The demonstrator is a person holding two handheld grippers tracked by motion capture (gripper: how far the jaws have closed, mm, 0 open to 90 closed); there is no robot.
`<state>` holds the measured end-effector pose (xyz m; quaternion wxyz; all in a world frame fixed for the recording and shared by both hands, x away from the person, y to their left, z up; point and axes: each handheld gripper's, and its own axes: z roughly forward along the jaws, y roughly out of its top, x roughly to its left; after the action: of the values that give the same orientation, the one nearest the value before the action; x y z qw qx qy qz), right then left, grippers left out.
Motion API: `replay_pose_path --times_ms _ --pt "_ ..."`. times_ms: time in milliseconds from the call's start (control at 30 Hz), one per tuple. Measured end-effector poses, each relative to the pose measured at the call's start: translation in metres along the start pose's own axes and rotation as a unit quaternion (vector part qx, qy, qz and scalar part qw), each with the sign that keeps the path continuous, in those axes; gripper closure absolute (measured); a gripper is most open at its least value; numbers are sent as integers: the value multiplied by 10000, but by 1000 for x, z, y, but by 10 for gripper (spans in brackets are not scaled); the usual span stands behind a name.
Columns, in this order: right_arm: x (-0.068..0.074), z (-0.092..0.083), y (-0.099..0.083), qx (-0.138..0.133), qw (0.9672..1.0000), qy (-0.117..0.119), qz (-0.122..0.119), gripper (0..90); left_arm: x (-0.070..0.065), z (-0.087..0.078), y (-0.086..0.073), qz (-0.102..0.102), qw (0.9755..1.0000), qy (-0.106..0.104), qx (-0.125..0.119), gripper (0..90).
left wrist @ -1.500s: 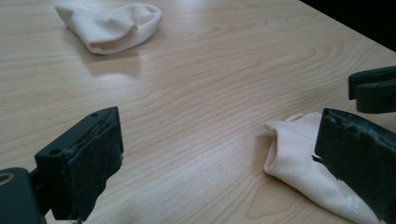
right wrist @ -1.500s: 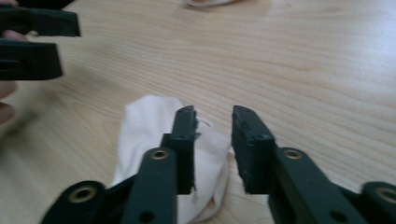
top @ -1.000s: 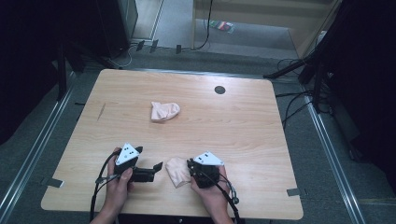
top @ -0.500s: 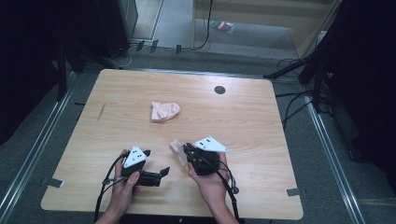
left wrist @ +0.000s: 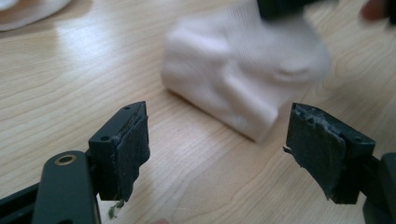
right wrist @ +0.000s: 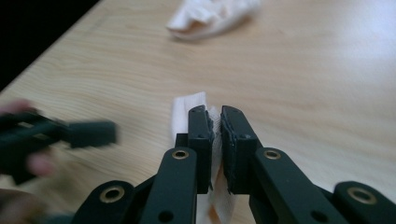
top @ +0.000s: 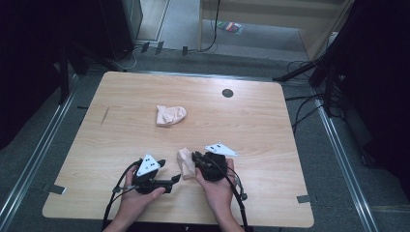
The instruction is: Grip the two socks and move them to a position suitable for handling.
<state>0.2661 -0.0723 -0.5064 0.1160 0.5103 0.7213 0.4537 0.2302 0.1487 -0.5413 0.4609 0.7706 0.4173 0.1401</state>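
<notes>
A small pale sock (top: 185, 163) hangs folded from my right gripper (top: 197, 159), which is shut on its upper edge near the table's front; the cloth (right wrist: 184, 109) shows between and beyond the pads (right wrist: 217, 123). My left gripper (top: 169, 171) points at it from the left, open. Its jaws have just been closing, with nothing between them (left wrist: 217, 135). In the left gripper view the sock (left wrist: 243, 70) sits just ahead of the pads, lower edge on the wood. A second sock (top: 170, 115) lies crumpled at the table's middle.
The wooden table (top: 270, 125) has a dark round grommet (top: 227, 93) near its far edge. Cables trail from both grippers over the front edge. Dark floor, rails and cables surround the table.
The right gripper has risen slightly and shifted away from the front edge, carrying the sock. The left gripper edged right toward it, and its jaws narrowed.
</notes>
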Motion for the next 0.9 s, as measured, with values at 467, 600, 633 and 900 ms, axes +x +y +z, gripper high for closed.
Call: replay_pose_path --times_ms 467,600,633,900 --pt "-51 -14 -8 -198 9983 118 544 740 11 -3 -2 -302 9991 -271 -128 519" --pt "-54 -7 -10 28 9982 158 579 660 12 -3 -2 -315 9990 -296 -118 534" --pt "-54 -7 -10 28 9982 158 579 660 12 -3 -2 -315 9990 -296 -118 534" --pt "-42 12 -17 416 9990 -51 183 712 12 -2 -3 -292 9991 -311 -55 527"
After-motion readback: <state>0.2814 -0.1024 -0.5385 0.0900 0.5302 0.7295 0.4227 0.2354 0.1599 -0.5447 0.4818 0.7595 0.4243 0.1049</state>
